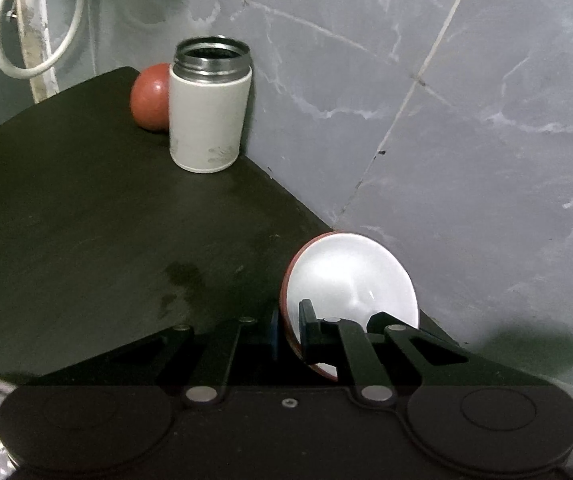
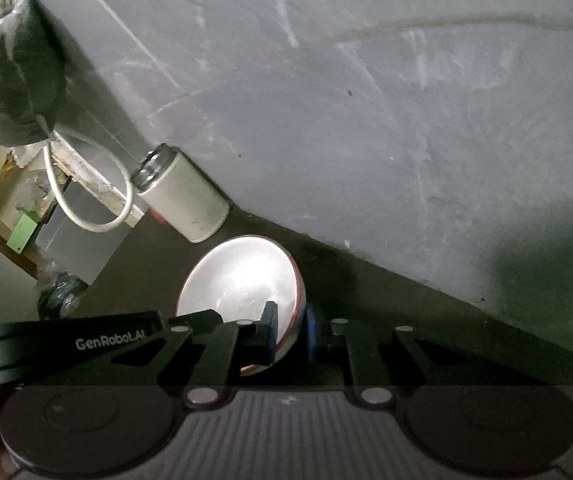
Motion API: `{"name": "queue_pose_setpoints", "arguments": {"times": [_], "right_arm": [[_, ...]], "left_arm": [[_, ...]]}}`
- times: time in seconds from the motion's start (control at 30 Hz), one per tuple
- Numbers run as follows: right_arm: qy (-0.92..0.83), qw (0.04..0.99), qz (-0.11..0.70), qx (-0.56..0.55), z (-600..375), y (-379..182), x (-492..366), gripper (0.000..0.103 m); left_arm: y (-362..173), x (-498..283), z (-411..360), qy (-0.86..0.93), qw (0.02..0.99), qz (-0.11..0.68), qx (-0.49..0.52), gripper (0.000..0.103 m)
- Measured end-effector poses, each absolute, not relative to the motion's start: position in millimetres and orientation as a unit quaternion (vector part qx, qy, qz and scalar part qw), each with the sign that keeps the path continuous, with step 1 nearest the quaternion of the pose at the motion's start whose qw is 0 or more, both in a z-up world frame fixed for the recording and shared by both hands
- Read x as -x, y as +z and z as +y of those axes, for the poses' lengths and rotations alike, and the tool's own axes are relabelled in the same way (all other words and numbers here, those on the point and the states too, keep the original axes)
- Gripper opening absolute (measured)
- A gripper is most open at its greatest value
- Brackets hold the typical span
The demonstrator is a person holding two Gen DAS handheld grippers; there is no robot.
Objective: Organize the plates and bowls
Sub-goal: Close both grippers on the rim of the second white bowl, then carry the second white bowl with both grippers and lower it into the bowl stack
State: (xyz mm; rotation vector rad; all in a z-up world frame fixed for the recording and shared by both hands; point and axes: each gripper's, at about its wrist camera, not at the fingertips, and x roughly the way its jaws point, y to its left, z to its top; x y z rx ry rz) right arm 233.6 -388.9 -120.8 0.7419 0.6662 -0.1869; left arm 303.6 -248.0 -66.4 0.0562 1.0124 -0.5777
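On a dark counter (image 1: 86,208) set against a grey marbled wall (image 1: 426,100), two handheld grippers share a single bowl (image 1: 350,280). Red outside and white inside, the bowl is tipped on edge near the counter's wall-side border, its open face turned toward the left wrist camera. The left gripper (image 1: 290,336) has its fingers closed across the bowl's rim, one black finger (image 1: 310,328) lying over the white inner surface and the other against the red outer wall.

From the right wrist camera, the same bowl (image 2: 242,276) shows tilted, with the right gripper (image 2: 292,332) also clamped on its rim: one finger sits inside the bowl, while a blue-padded finger (image 2: 312,334) presses the outside. The left gripper's black body (image 2: 66,344), lettered in white, reaches in from the side.

Farther back on the counter, a white flask (image 1: 208,108) with an open metal mouth stands upright close to the wall. Just behind it, partly hidden, rests a red bowl-like round object (image 1: 150,98); whether the two touch cannot be told. A white cable (image 1: 26,32) loops down beyond the counter's far end. A clear plastic bag (image 2: 10,64) appears at the upper corner of the right view.
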Motion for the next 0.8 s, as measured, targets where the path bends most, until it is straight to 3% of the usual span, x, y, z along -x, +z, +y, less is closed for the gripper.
{"name": "queue_pose_setpoints", "arguments": {"times": [0.8], "right_arm": [[-0.022,0.903,0.293,-0.314,-319,-62,-140,0.016]], "left_arm": [[-12,-196,-154,-0.252,0.866,0.433,0.013,0.01]]}}
